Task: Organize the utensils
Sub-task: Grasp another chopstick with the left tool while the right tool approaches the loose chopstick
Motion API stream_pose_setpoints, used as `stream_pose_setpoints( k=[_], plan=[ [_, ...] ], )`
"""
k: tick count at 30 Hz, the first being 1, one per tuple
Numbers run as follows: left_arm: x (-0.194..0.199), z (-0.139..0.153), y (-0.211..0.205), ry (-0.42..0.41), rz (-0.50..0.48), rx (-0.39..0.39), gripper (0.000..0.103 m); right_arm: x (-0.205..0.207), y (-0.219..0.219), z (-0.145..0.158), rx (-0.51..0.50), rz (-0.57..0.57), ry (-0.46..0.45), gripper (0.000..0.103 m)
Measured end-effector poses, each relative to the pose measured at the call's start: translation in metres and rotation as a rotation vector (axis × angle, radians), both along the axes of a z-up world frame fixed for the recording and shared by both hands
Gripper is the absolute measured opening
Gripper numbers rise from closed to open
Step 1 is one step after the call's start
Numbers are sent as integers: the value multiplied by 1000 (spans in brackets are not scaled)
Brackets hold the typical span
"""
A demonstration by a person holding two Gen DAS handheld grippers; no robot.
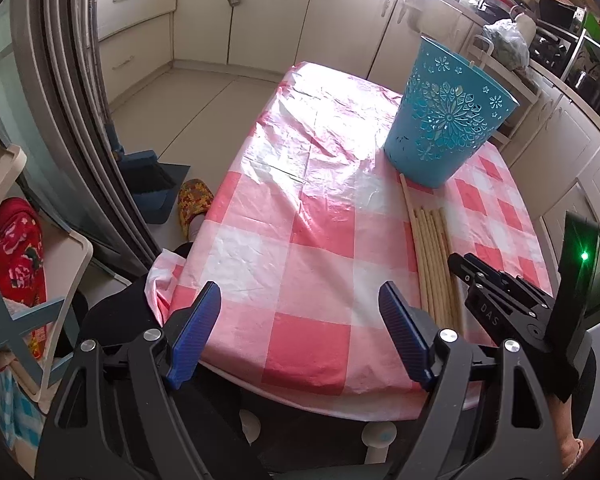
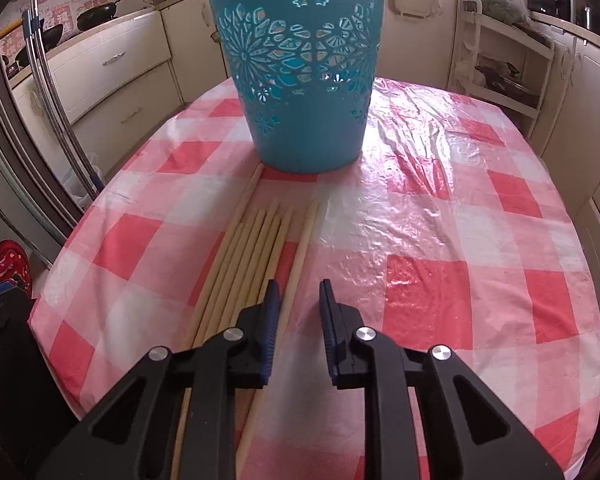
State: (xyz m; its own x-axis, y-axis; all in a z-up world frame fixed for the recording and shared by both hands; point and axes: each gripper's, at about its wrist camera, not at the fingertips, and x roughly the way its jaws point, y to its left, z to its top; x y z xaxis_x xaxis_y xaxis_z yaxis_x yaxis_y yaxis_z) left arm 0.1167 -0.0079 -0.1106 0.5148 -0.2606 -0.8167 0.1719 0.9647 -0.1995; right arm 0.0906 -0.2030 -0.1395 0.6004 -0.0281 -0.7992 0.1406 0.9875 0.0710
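Several long wooden chopsticks (image 2: 256, 248) lie side by side on the pink-and-white checked tablecloth (image 2: 440, 240), in front of a tall blue cut-out plastic basket (image 2: 300, 76). My right gripper (image 2: 300, 296) is open a little and empty, low over the table, its jaws astride the rightmost chopstick (image 2: 302, 240). My left gripper (image 1: 300, 308) is wide open and empty above the table's near edge, left of the chopsticks (image 1: 434, 256). The basket (image 1: 444, 120) stands beyond them. The right gripper's body (image 1: 500, 300) shows over the sticks' near ends.
The tablecloth (image 1: 300, 184) covers a small table. Cream kitchen cabinets (image 1: 268, 8) ring the room. A rack (image 2: 500, 60) stands behind the table at right. Woks (image 2: 100, 14) sit on the left counter. A slipper (image 1: 194, 204) and dustpan (image 1: 152, 184) lie on the floor.
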Motion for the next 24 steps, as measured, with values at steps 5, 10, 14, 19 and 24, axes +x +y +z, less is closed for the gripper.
stream_pose_setpoints(
  k=[5, 10, 14, 19, 24],
  plan=[
    [21, -2, -32, 6, -59, 6, 77, 2, -5, 1, -16, 52, 27, 11],
    [62, -14, -80, 28, -95, 45, 77, -10, -24, 2, -36, 96, 44, 11],
    [92, -24, -113, 33, -116, 91, 77, -21, -40, 0, 21, 80, 7, 10],
    [122, -36, -140, 58, -113, 137, 73, -22, -45, 0, 63, 77, -16, 10],
    [132, -41, -155, 51, -125, 192, 56, -23, -50, -1, 101, 77, -24, 10]
  ],
)
